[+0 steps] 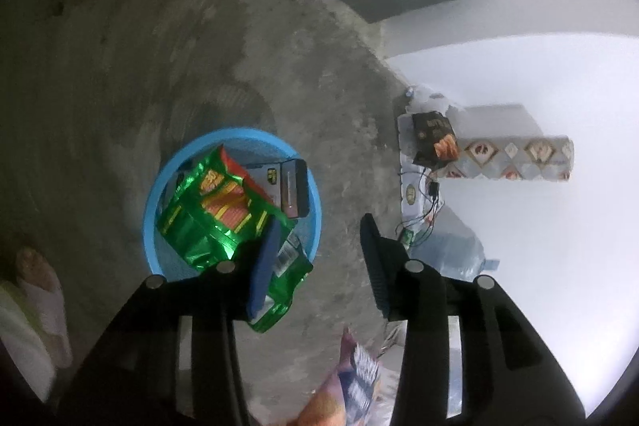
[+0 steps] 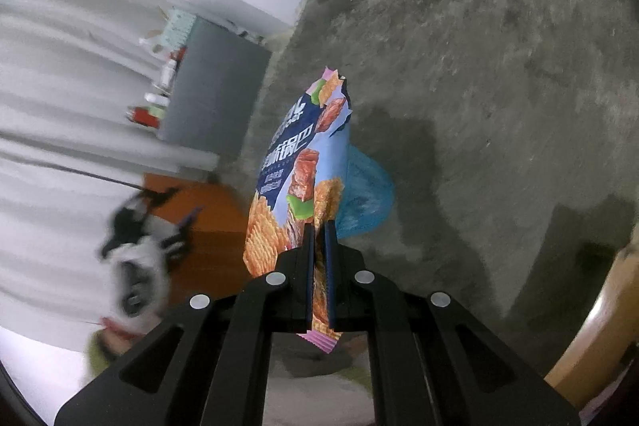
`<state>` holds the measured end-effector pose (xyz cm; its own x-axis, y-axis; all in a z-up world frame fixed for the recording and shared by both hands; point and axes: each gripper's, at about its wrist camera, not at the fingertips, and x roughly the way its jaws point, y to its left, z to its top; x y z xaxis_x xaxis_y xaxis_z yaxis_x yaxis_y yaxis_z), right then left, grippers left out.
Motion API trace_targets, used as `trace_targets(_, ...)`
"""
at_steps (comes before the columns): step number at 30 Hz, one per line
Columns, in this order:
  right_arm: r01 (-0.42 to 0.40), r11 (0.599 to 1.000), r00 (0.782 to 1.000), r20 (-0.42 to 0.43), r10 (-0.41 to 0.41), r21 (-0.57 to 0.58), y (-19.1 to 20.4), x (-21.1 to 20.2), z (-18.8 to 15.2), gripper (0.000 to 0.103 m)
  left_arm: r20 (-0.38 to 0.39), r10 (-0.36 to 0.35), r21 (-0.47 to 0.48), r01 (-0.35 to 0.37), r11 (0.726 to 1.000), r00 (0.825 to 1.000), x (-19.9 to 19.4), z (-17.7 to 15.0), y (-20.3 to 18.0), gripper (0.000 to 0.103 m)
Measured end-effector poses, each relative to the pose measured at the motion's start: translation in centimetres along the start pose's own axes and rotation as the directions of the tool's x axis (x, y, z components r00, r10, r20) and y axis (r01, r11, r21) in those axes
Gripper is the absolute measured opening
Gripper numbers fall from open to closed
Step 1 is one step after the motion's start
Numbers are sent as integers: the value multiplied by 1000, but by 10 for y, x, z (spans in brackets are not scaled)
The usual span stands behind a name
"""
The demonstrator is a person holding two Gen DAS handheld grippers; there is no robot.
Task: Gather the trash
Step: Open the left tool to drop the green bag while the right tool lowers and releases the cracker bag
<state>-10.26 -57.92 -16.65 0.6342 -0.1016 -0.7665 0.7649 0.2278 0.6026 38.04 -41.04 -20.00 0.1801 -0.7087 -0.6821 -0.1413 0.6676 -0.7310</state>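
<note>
centrally, the blue chip bag [image 2: 295,182] hangs upright from the right gripper [image 2: 318,278], whose jaws are pressed together on the bag's lower edge; part of the same bag shows at the bottom of the left wrist view. beyond it on the concrete floor [image 2: 499,66] stands the blue basket [image 1: 153,222], already holding a green snack bag [image 1: 215,210] and a dark box [image 1: 293,186]. the left gripper [image 1: 319,258] hangs over the basket's near rim with its jaws spread, nothing pinched; the green bag lies just past its left finger. judgement: carry the chip bag squarely above the basket opening before releasing, clear of the left gripper, so it drops inside rather than catching on the rim. a black packet [image 1: 433,138] near the wall remains uncollected.
</note>
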Motion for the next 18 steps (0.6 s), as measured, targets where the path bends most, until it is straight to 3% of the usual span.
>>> trace_targets(6,72,990,995,84,-62,-122,45,10,7,5,-29,7,196,-1,981,1000,-57,-4,-32,39)
trace_targets(9,101,962,991,112,-74,-254,77,18,6,5,-29,12,332,-2,943,1000,-95,-9,-48,46)
trace_targets(11,176,897,981,142,-129,-404,109,38,3,5,-17,24,417,-15,909,1000,-122,-15,-56,47)
trace_targets(13,199,824,977,168,-128,-530,135,60,1,5,-18,25,502,-13,865,1000,-156,-24,-59,51)
trace_targets(14,217,776,974,182,-133,-593,148,74,-1,5,-20,25,523,-11,852,999,-166,-26,-59,51)
trace_targets(15,234,708,971,199,-134,-666,162,92,-4,5,-18,27,561,-12,828,999,-184,-32,-58,52)
trace_targets(18,266,555,963,237,-126,-788,185,132,-14,5,16,32,648,-34,761,999,-230,-49,-49,56)
